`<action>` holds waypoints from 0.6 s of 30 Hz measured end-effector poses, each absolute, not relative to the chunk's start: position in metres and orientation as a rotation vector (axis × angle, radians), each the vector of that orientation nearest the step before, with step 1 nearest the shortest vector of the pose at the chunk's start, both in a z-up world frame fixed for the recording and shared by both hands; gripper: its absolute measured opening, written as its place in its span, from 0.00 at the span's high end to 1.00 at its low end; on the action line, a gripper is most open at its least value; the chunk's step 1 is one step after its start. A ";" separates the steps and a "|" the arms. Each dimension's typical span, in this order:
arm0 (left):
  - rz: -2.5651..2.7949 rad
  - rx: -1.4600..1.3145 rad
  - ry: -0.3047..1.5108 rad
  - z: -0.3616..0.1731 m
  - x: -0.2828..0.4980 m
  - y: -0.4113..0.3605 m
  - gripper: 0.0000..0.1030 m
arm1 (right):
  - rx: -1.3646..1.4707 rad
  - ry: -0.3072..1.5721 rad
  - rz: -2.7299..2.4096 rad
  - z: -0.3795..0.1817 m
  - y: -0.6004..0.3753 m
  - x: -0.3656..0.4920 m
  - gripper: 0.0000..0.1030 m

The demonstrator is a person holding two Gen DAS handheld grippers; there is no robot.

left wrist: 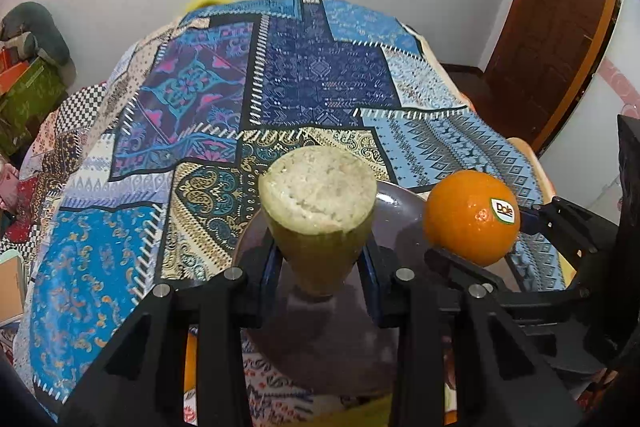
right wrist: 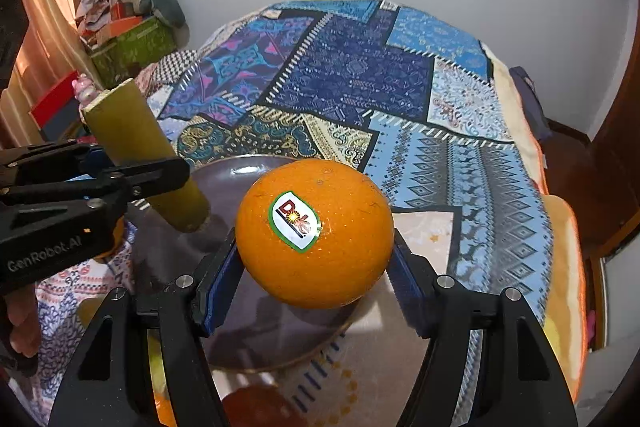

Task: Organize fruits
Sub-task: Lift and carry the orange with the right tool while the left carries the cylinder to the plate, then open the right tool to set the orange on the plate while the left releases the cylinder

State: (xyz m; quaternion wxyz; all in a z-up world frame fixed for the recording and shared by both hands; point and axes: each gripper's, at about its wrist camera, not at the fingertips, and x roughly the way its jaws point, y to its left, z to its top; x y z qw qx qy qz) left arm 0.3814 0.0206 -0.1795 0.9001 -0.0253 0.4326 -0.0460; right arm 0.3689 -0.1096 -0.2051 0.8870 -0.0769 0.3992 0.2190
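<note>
My left gripper [left wrist: 320, 263] is shut on a green cut stalk piece [left wrist: 318, 211] with a pale fibrous end, held tilted with its lower end on or just over a dark plate [left wrist: 396, 203]. In the right wrist view the stalk piece [right wrist: 144, 147] and left gripper [right wrist: 132, 175] are at the left. My right gripper [right wrist: 316, 259] is shut on an orange [right wrist: 316, 239] with a Dole sticker, held just above the dark plate [right wrist: 248, 171]. The orange [left wrist: 472, 217] and right gripper [left wrist: 480, 243] show at the right of the left wrist view.
The plate lies on a bed with a patchwork blue quilt [right wrist: 360, 75]. Boxes and clutter [right wrist: 128, 35] stand at the left by a curtain. A wooden door [left wrist: 560, 7] is at the right. An orange fruit [right wrist: 256, 407] lies below the plate's near rim.
</note>
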 end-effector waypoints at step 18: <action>-0.099 -0.052 0.943 -0.204 0.409 0.024 0.63 | -0.274 0.939 0.512 -0.233 -0.087 0.391 0.37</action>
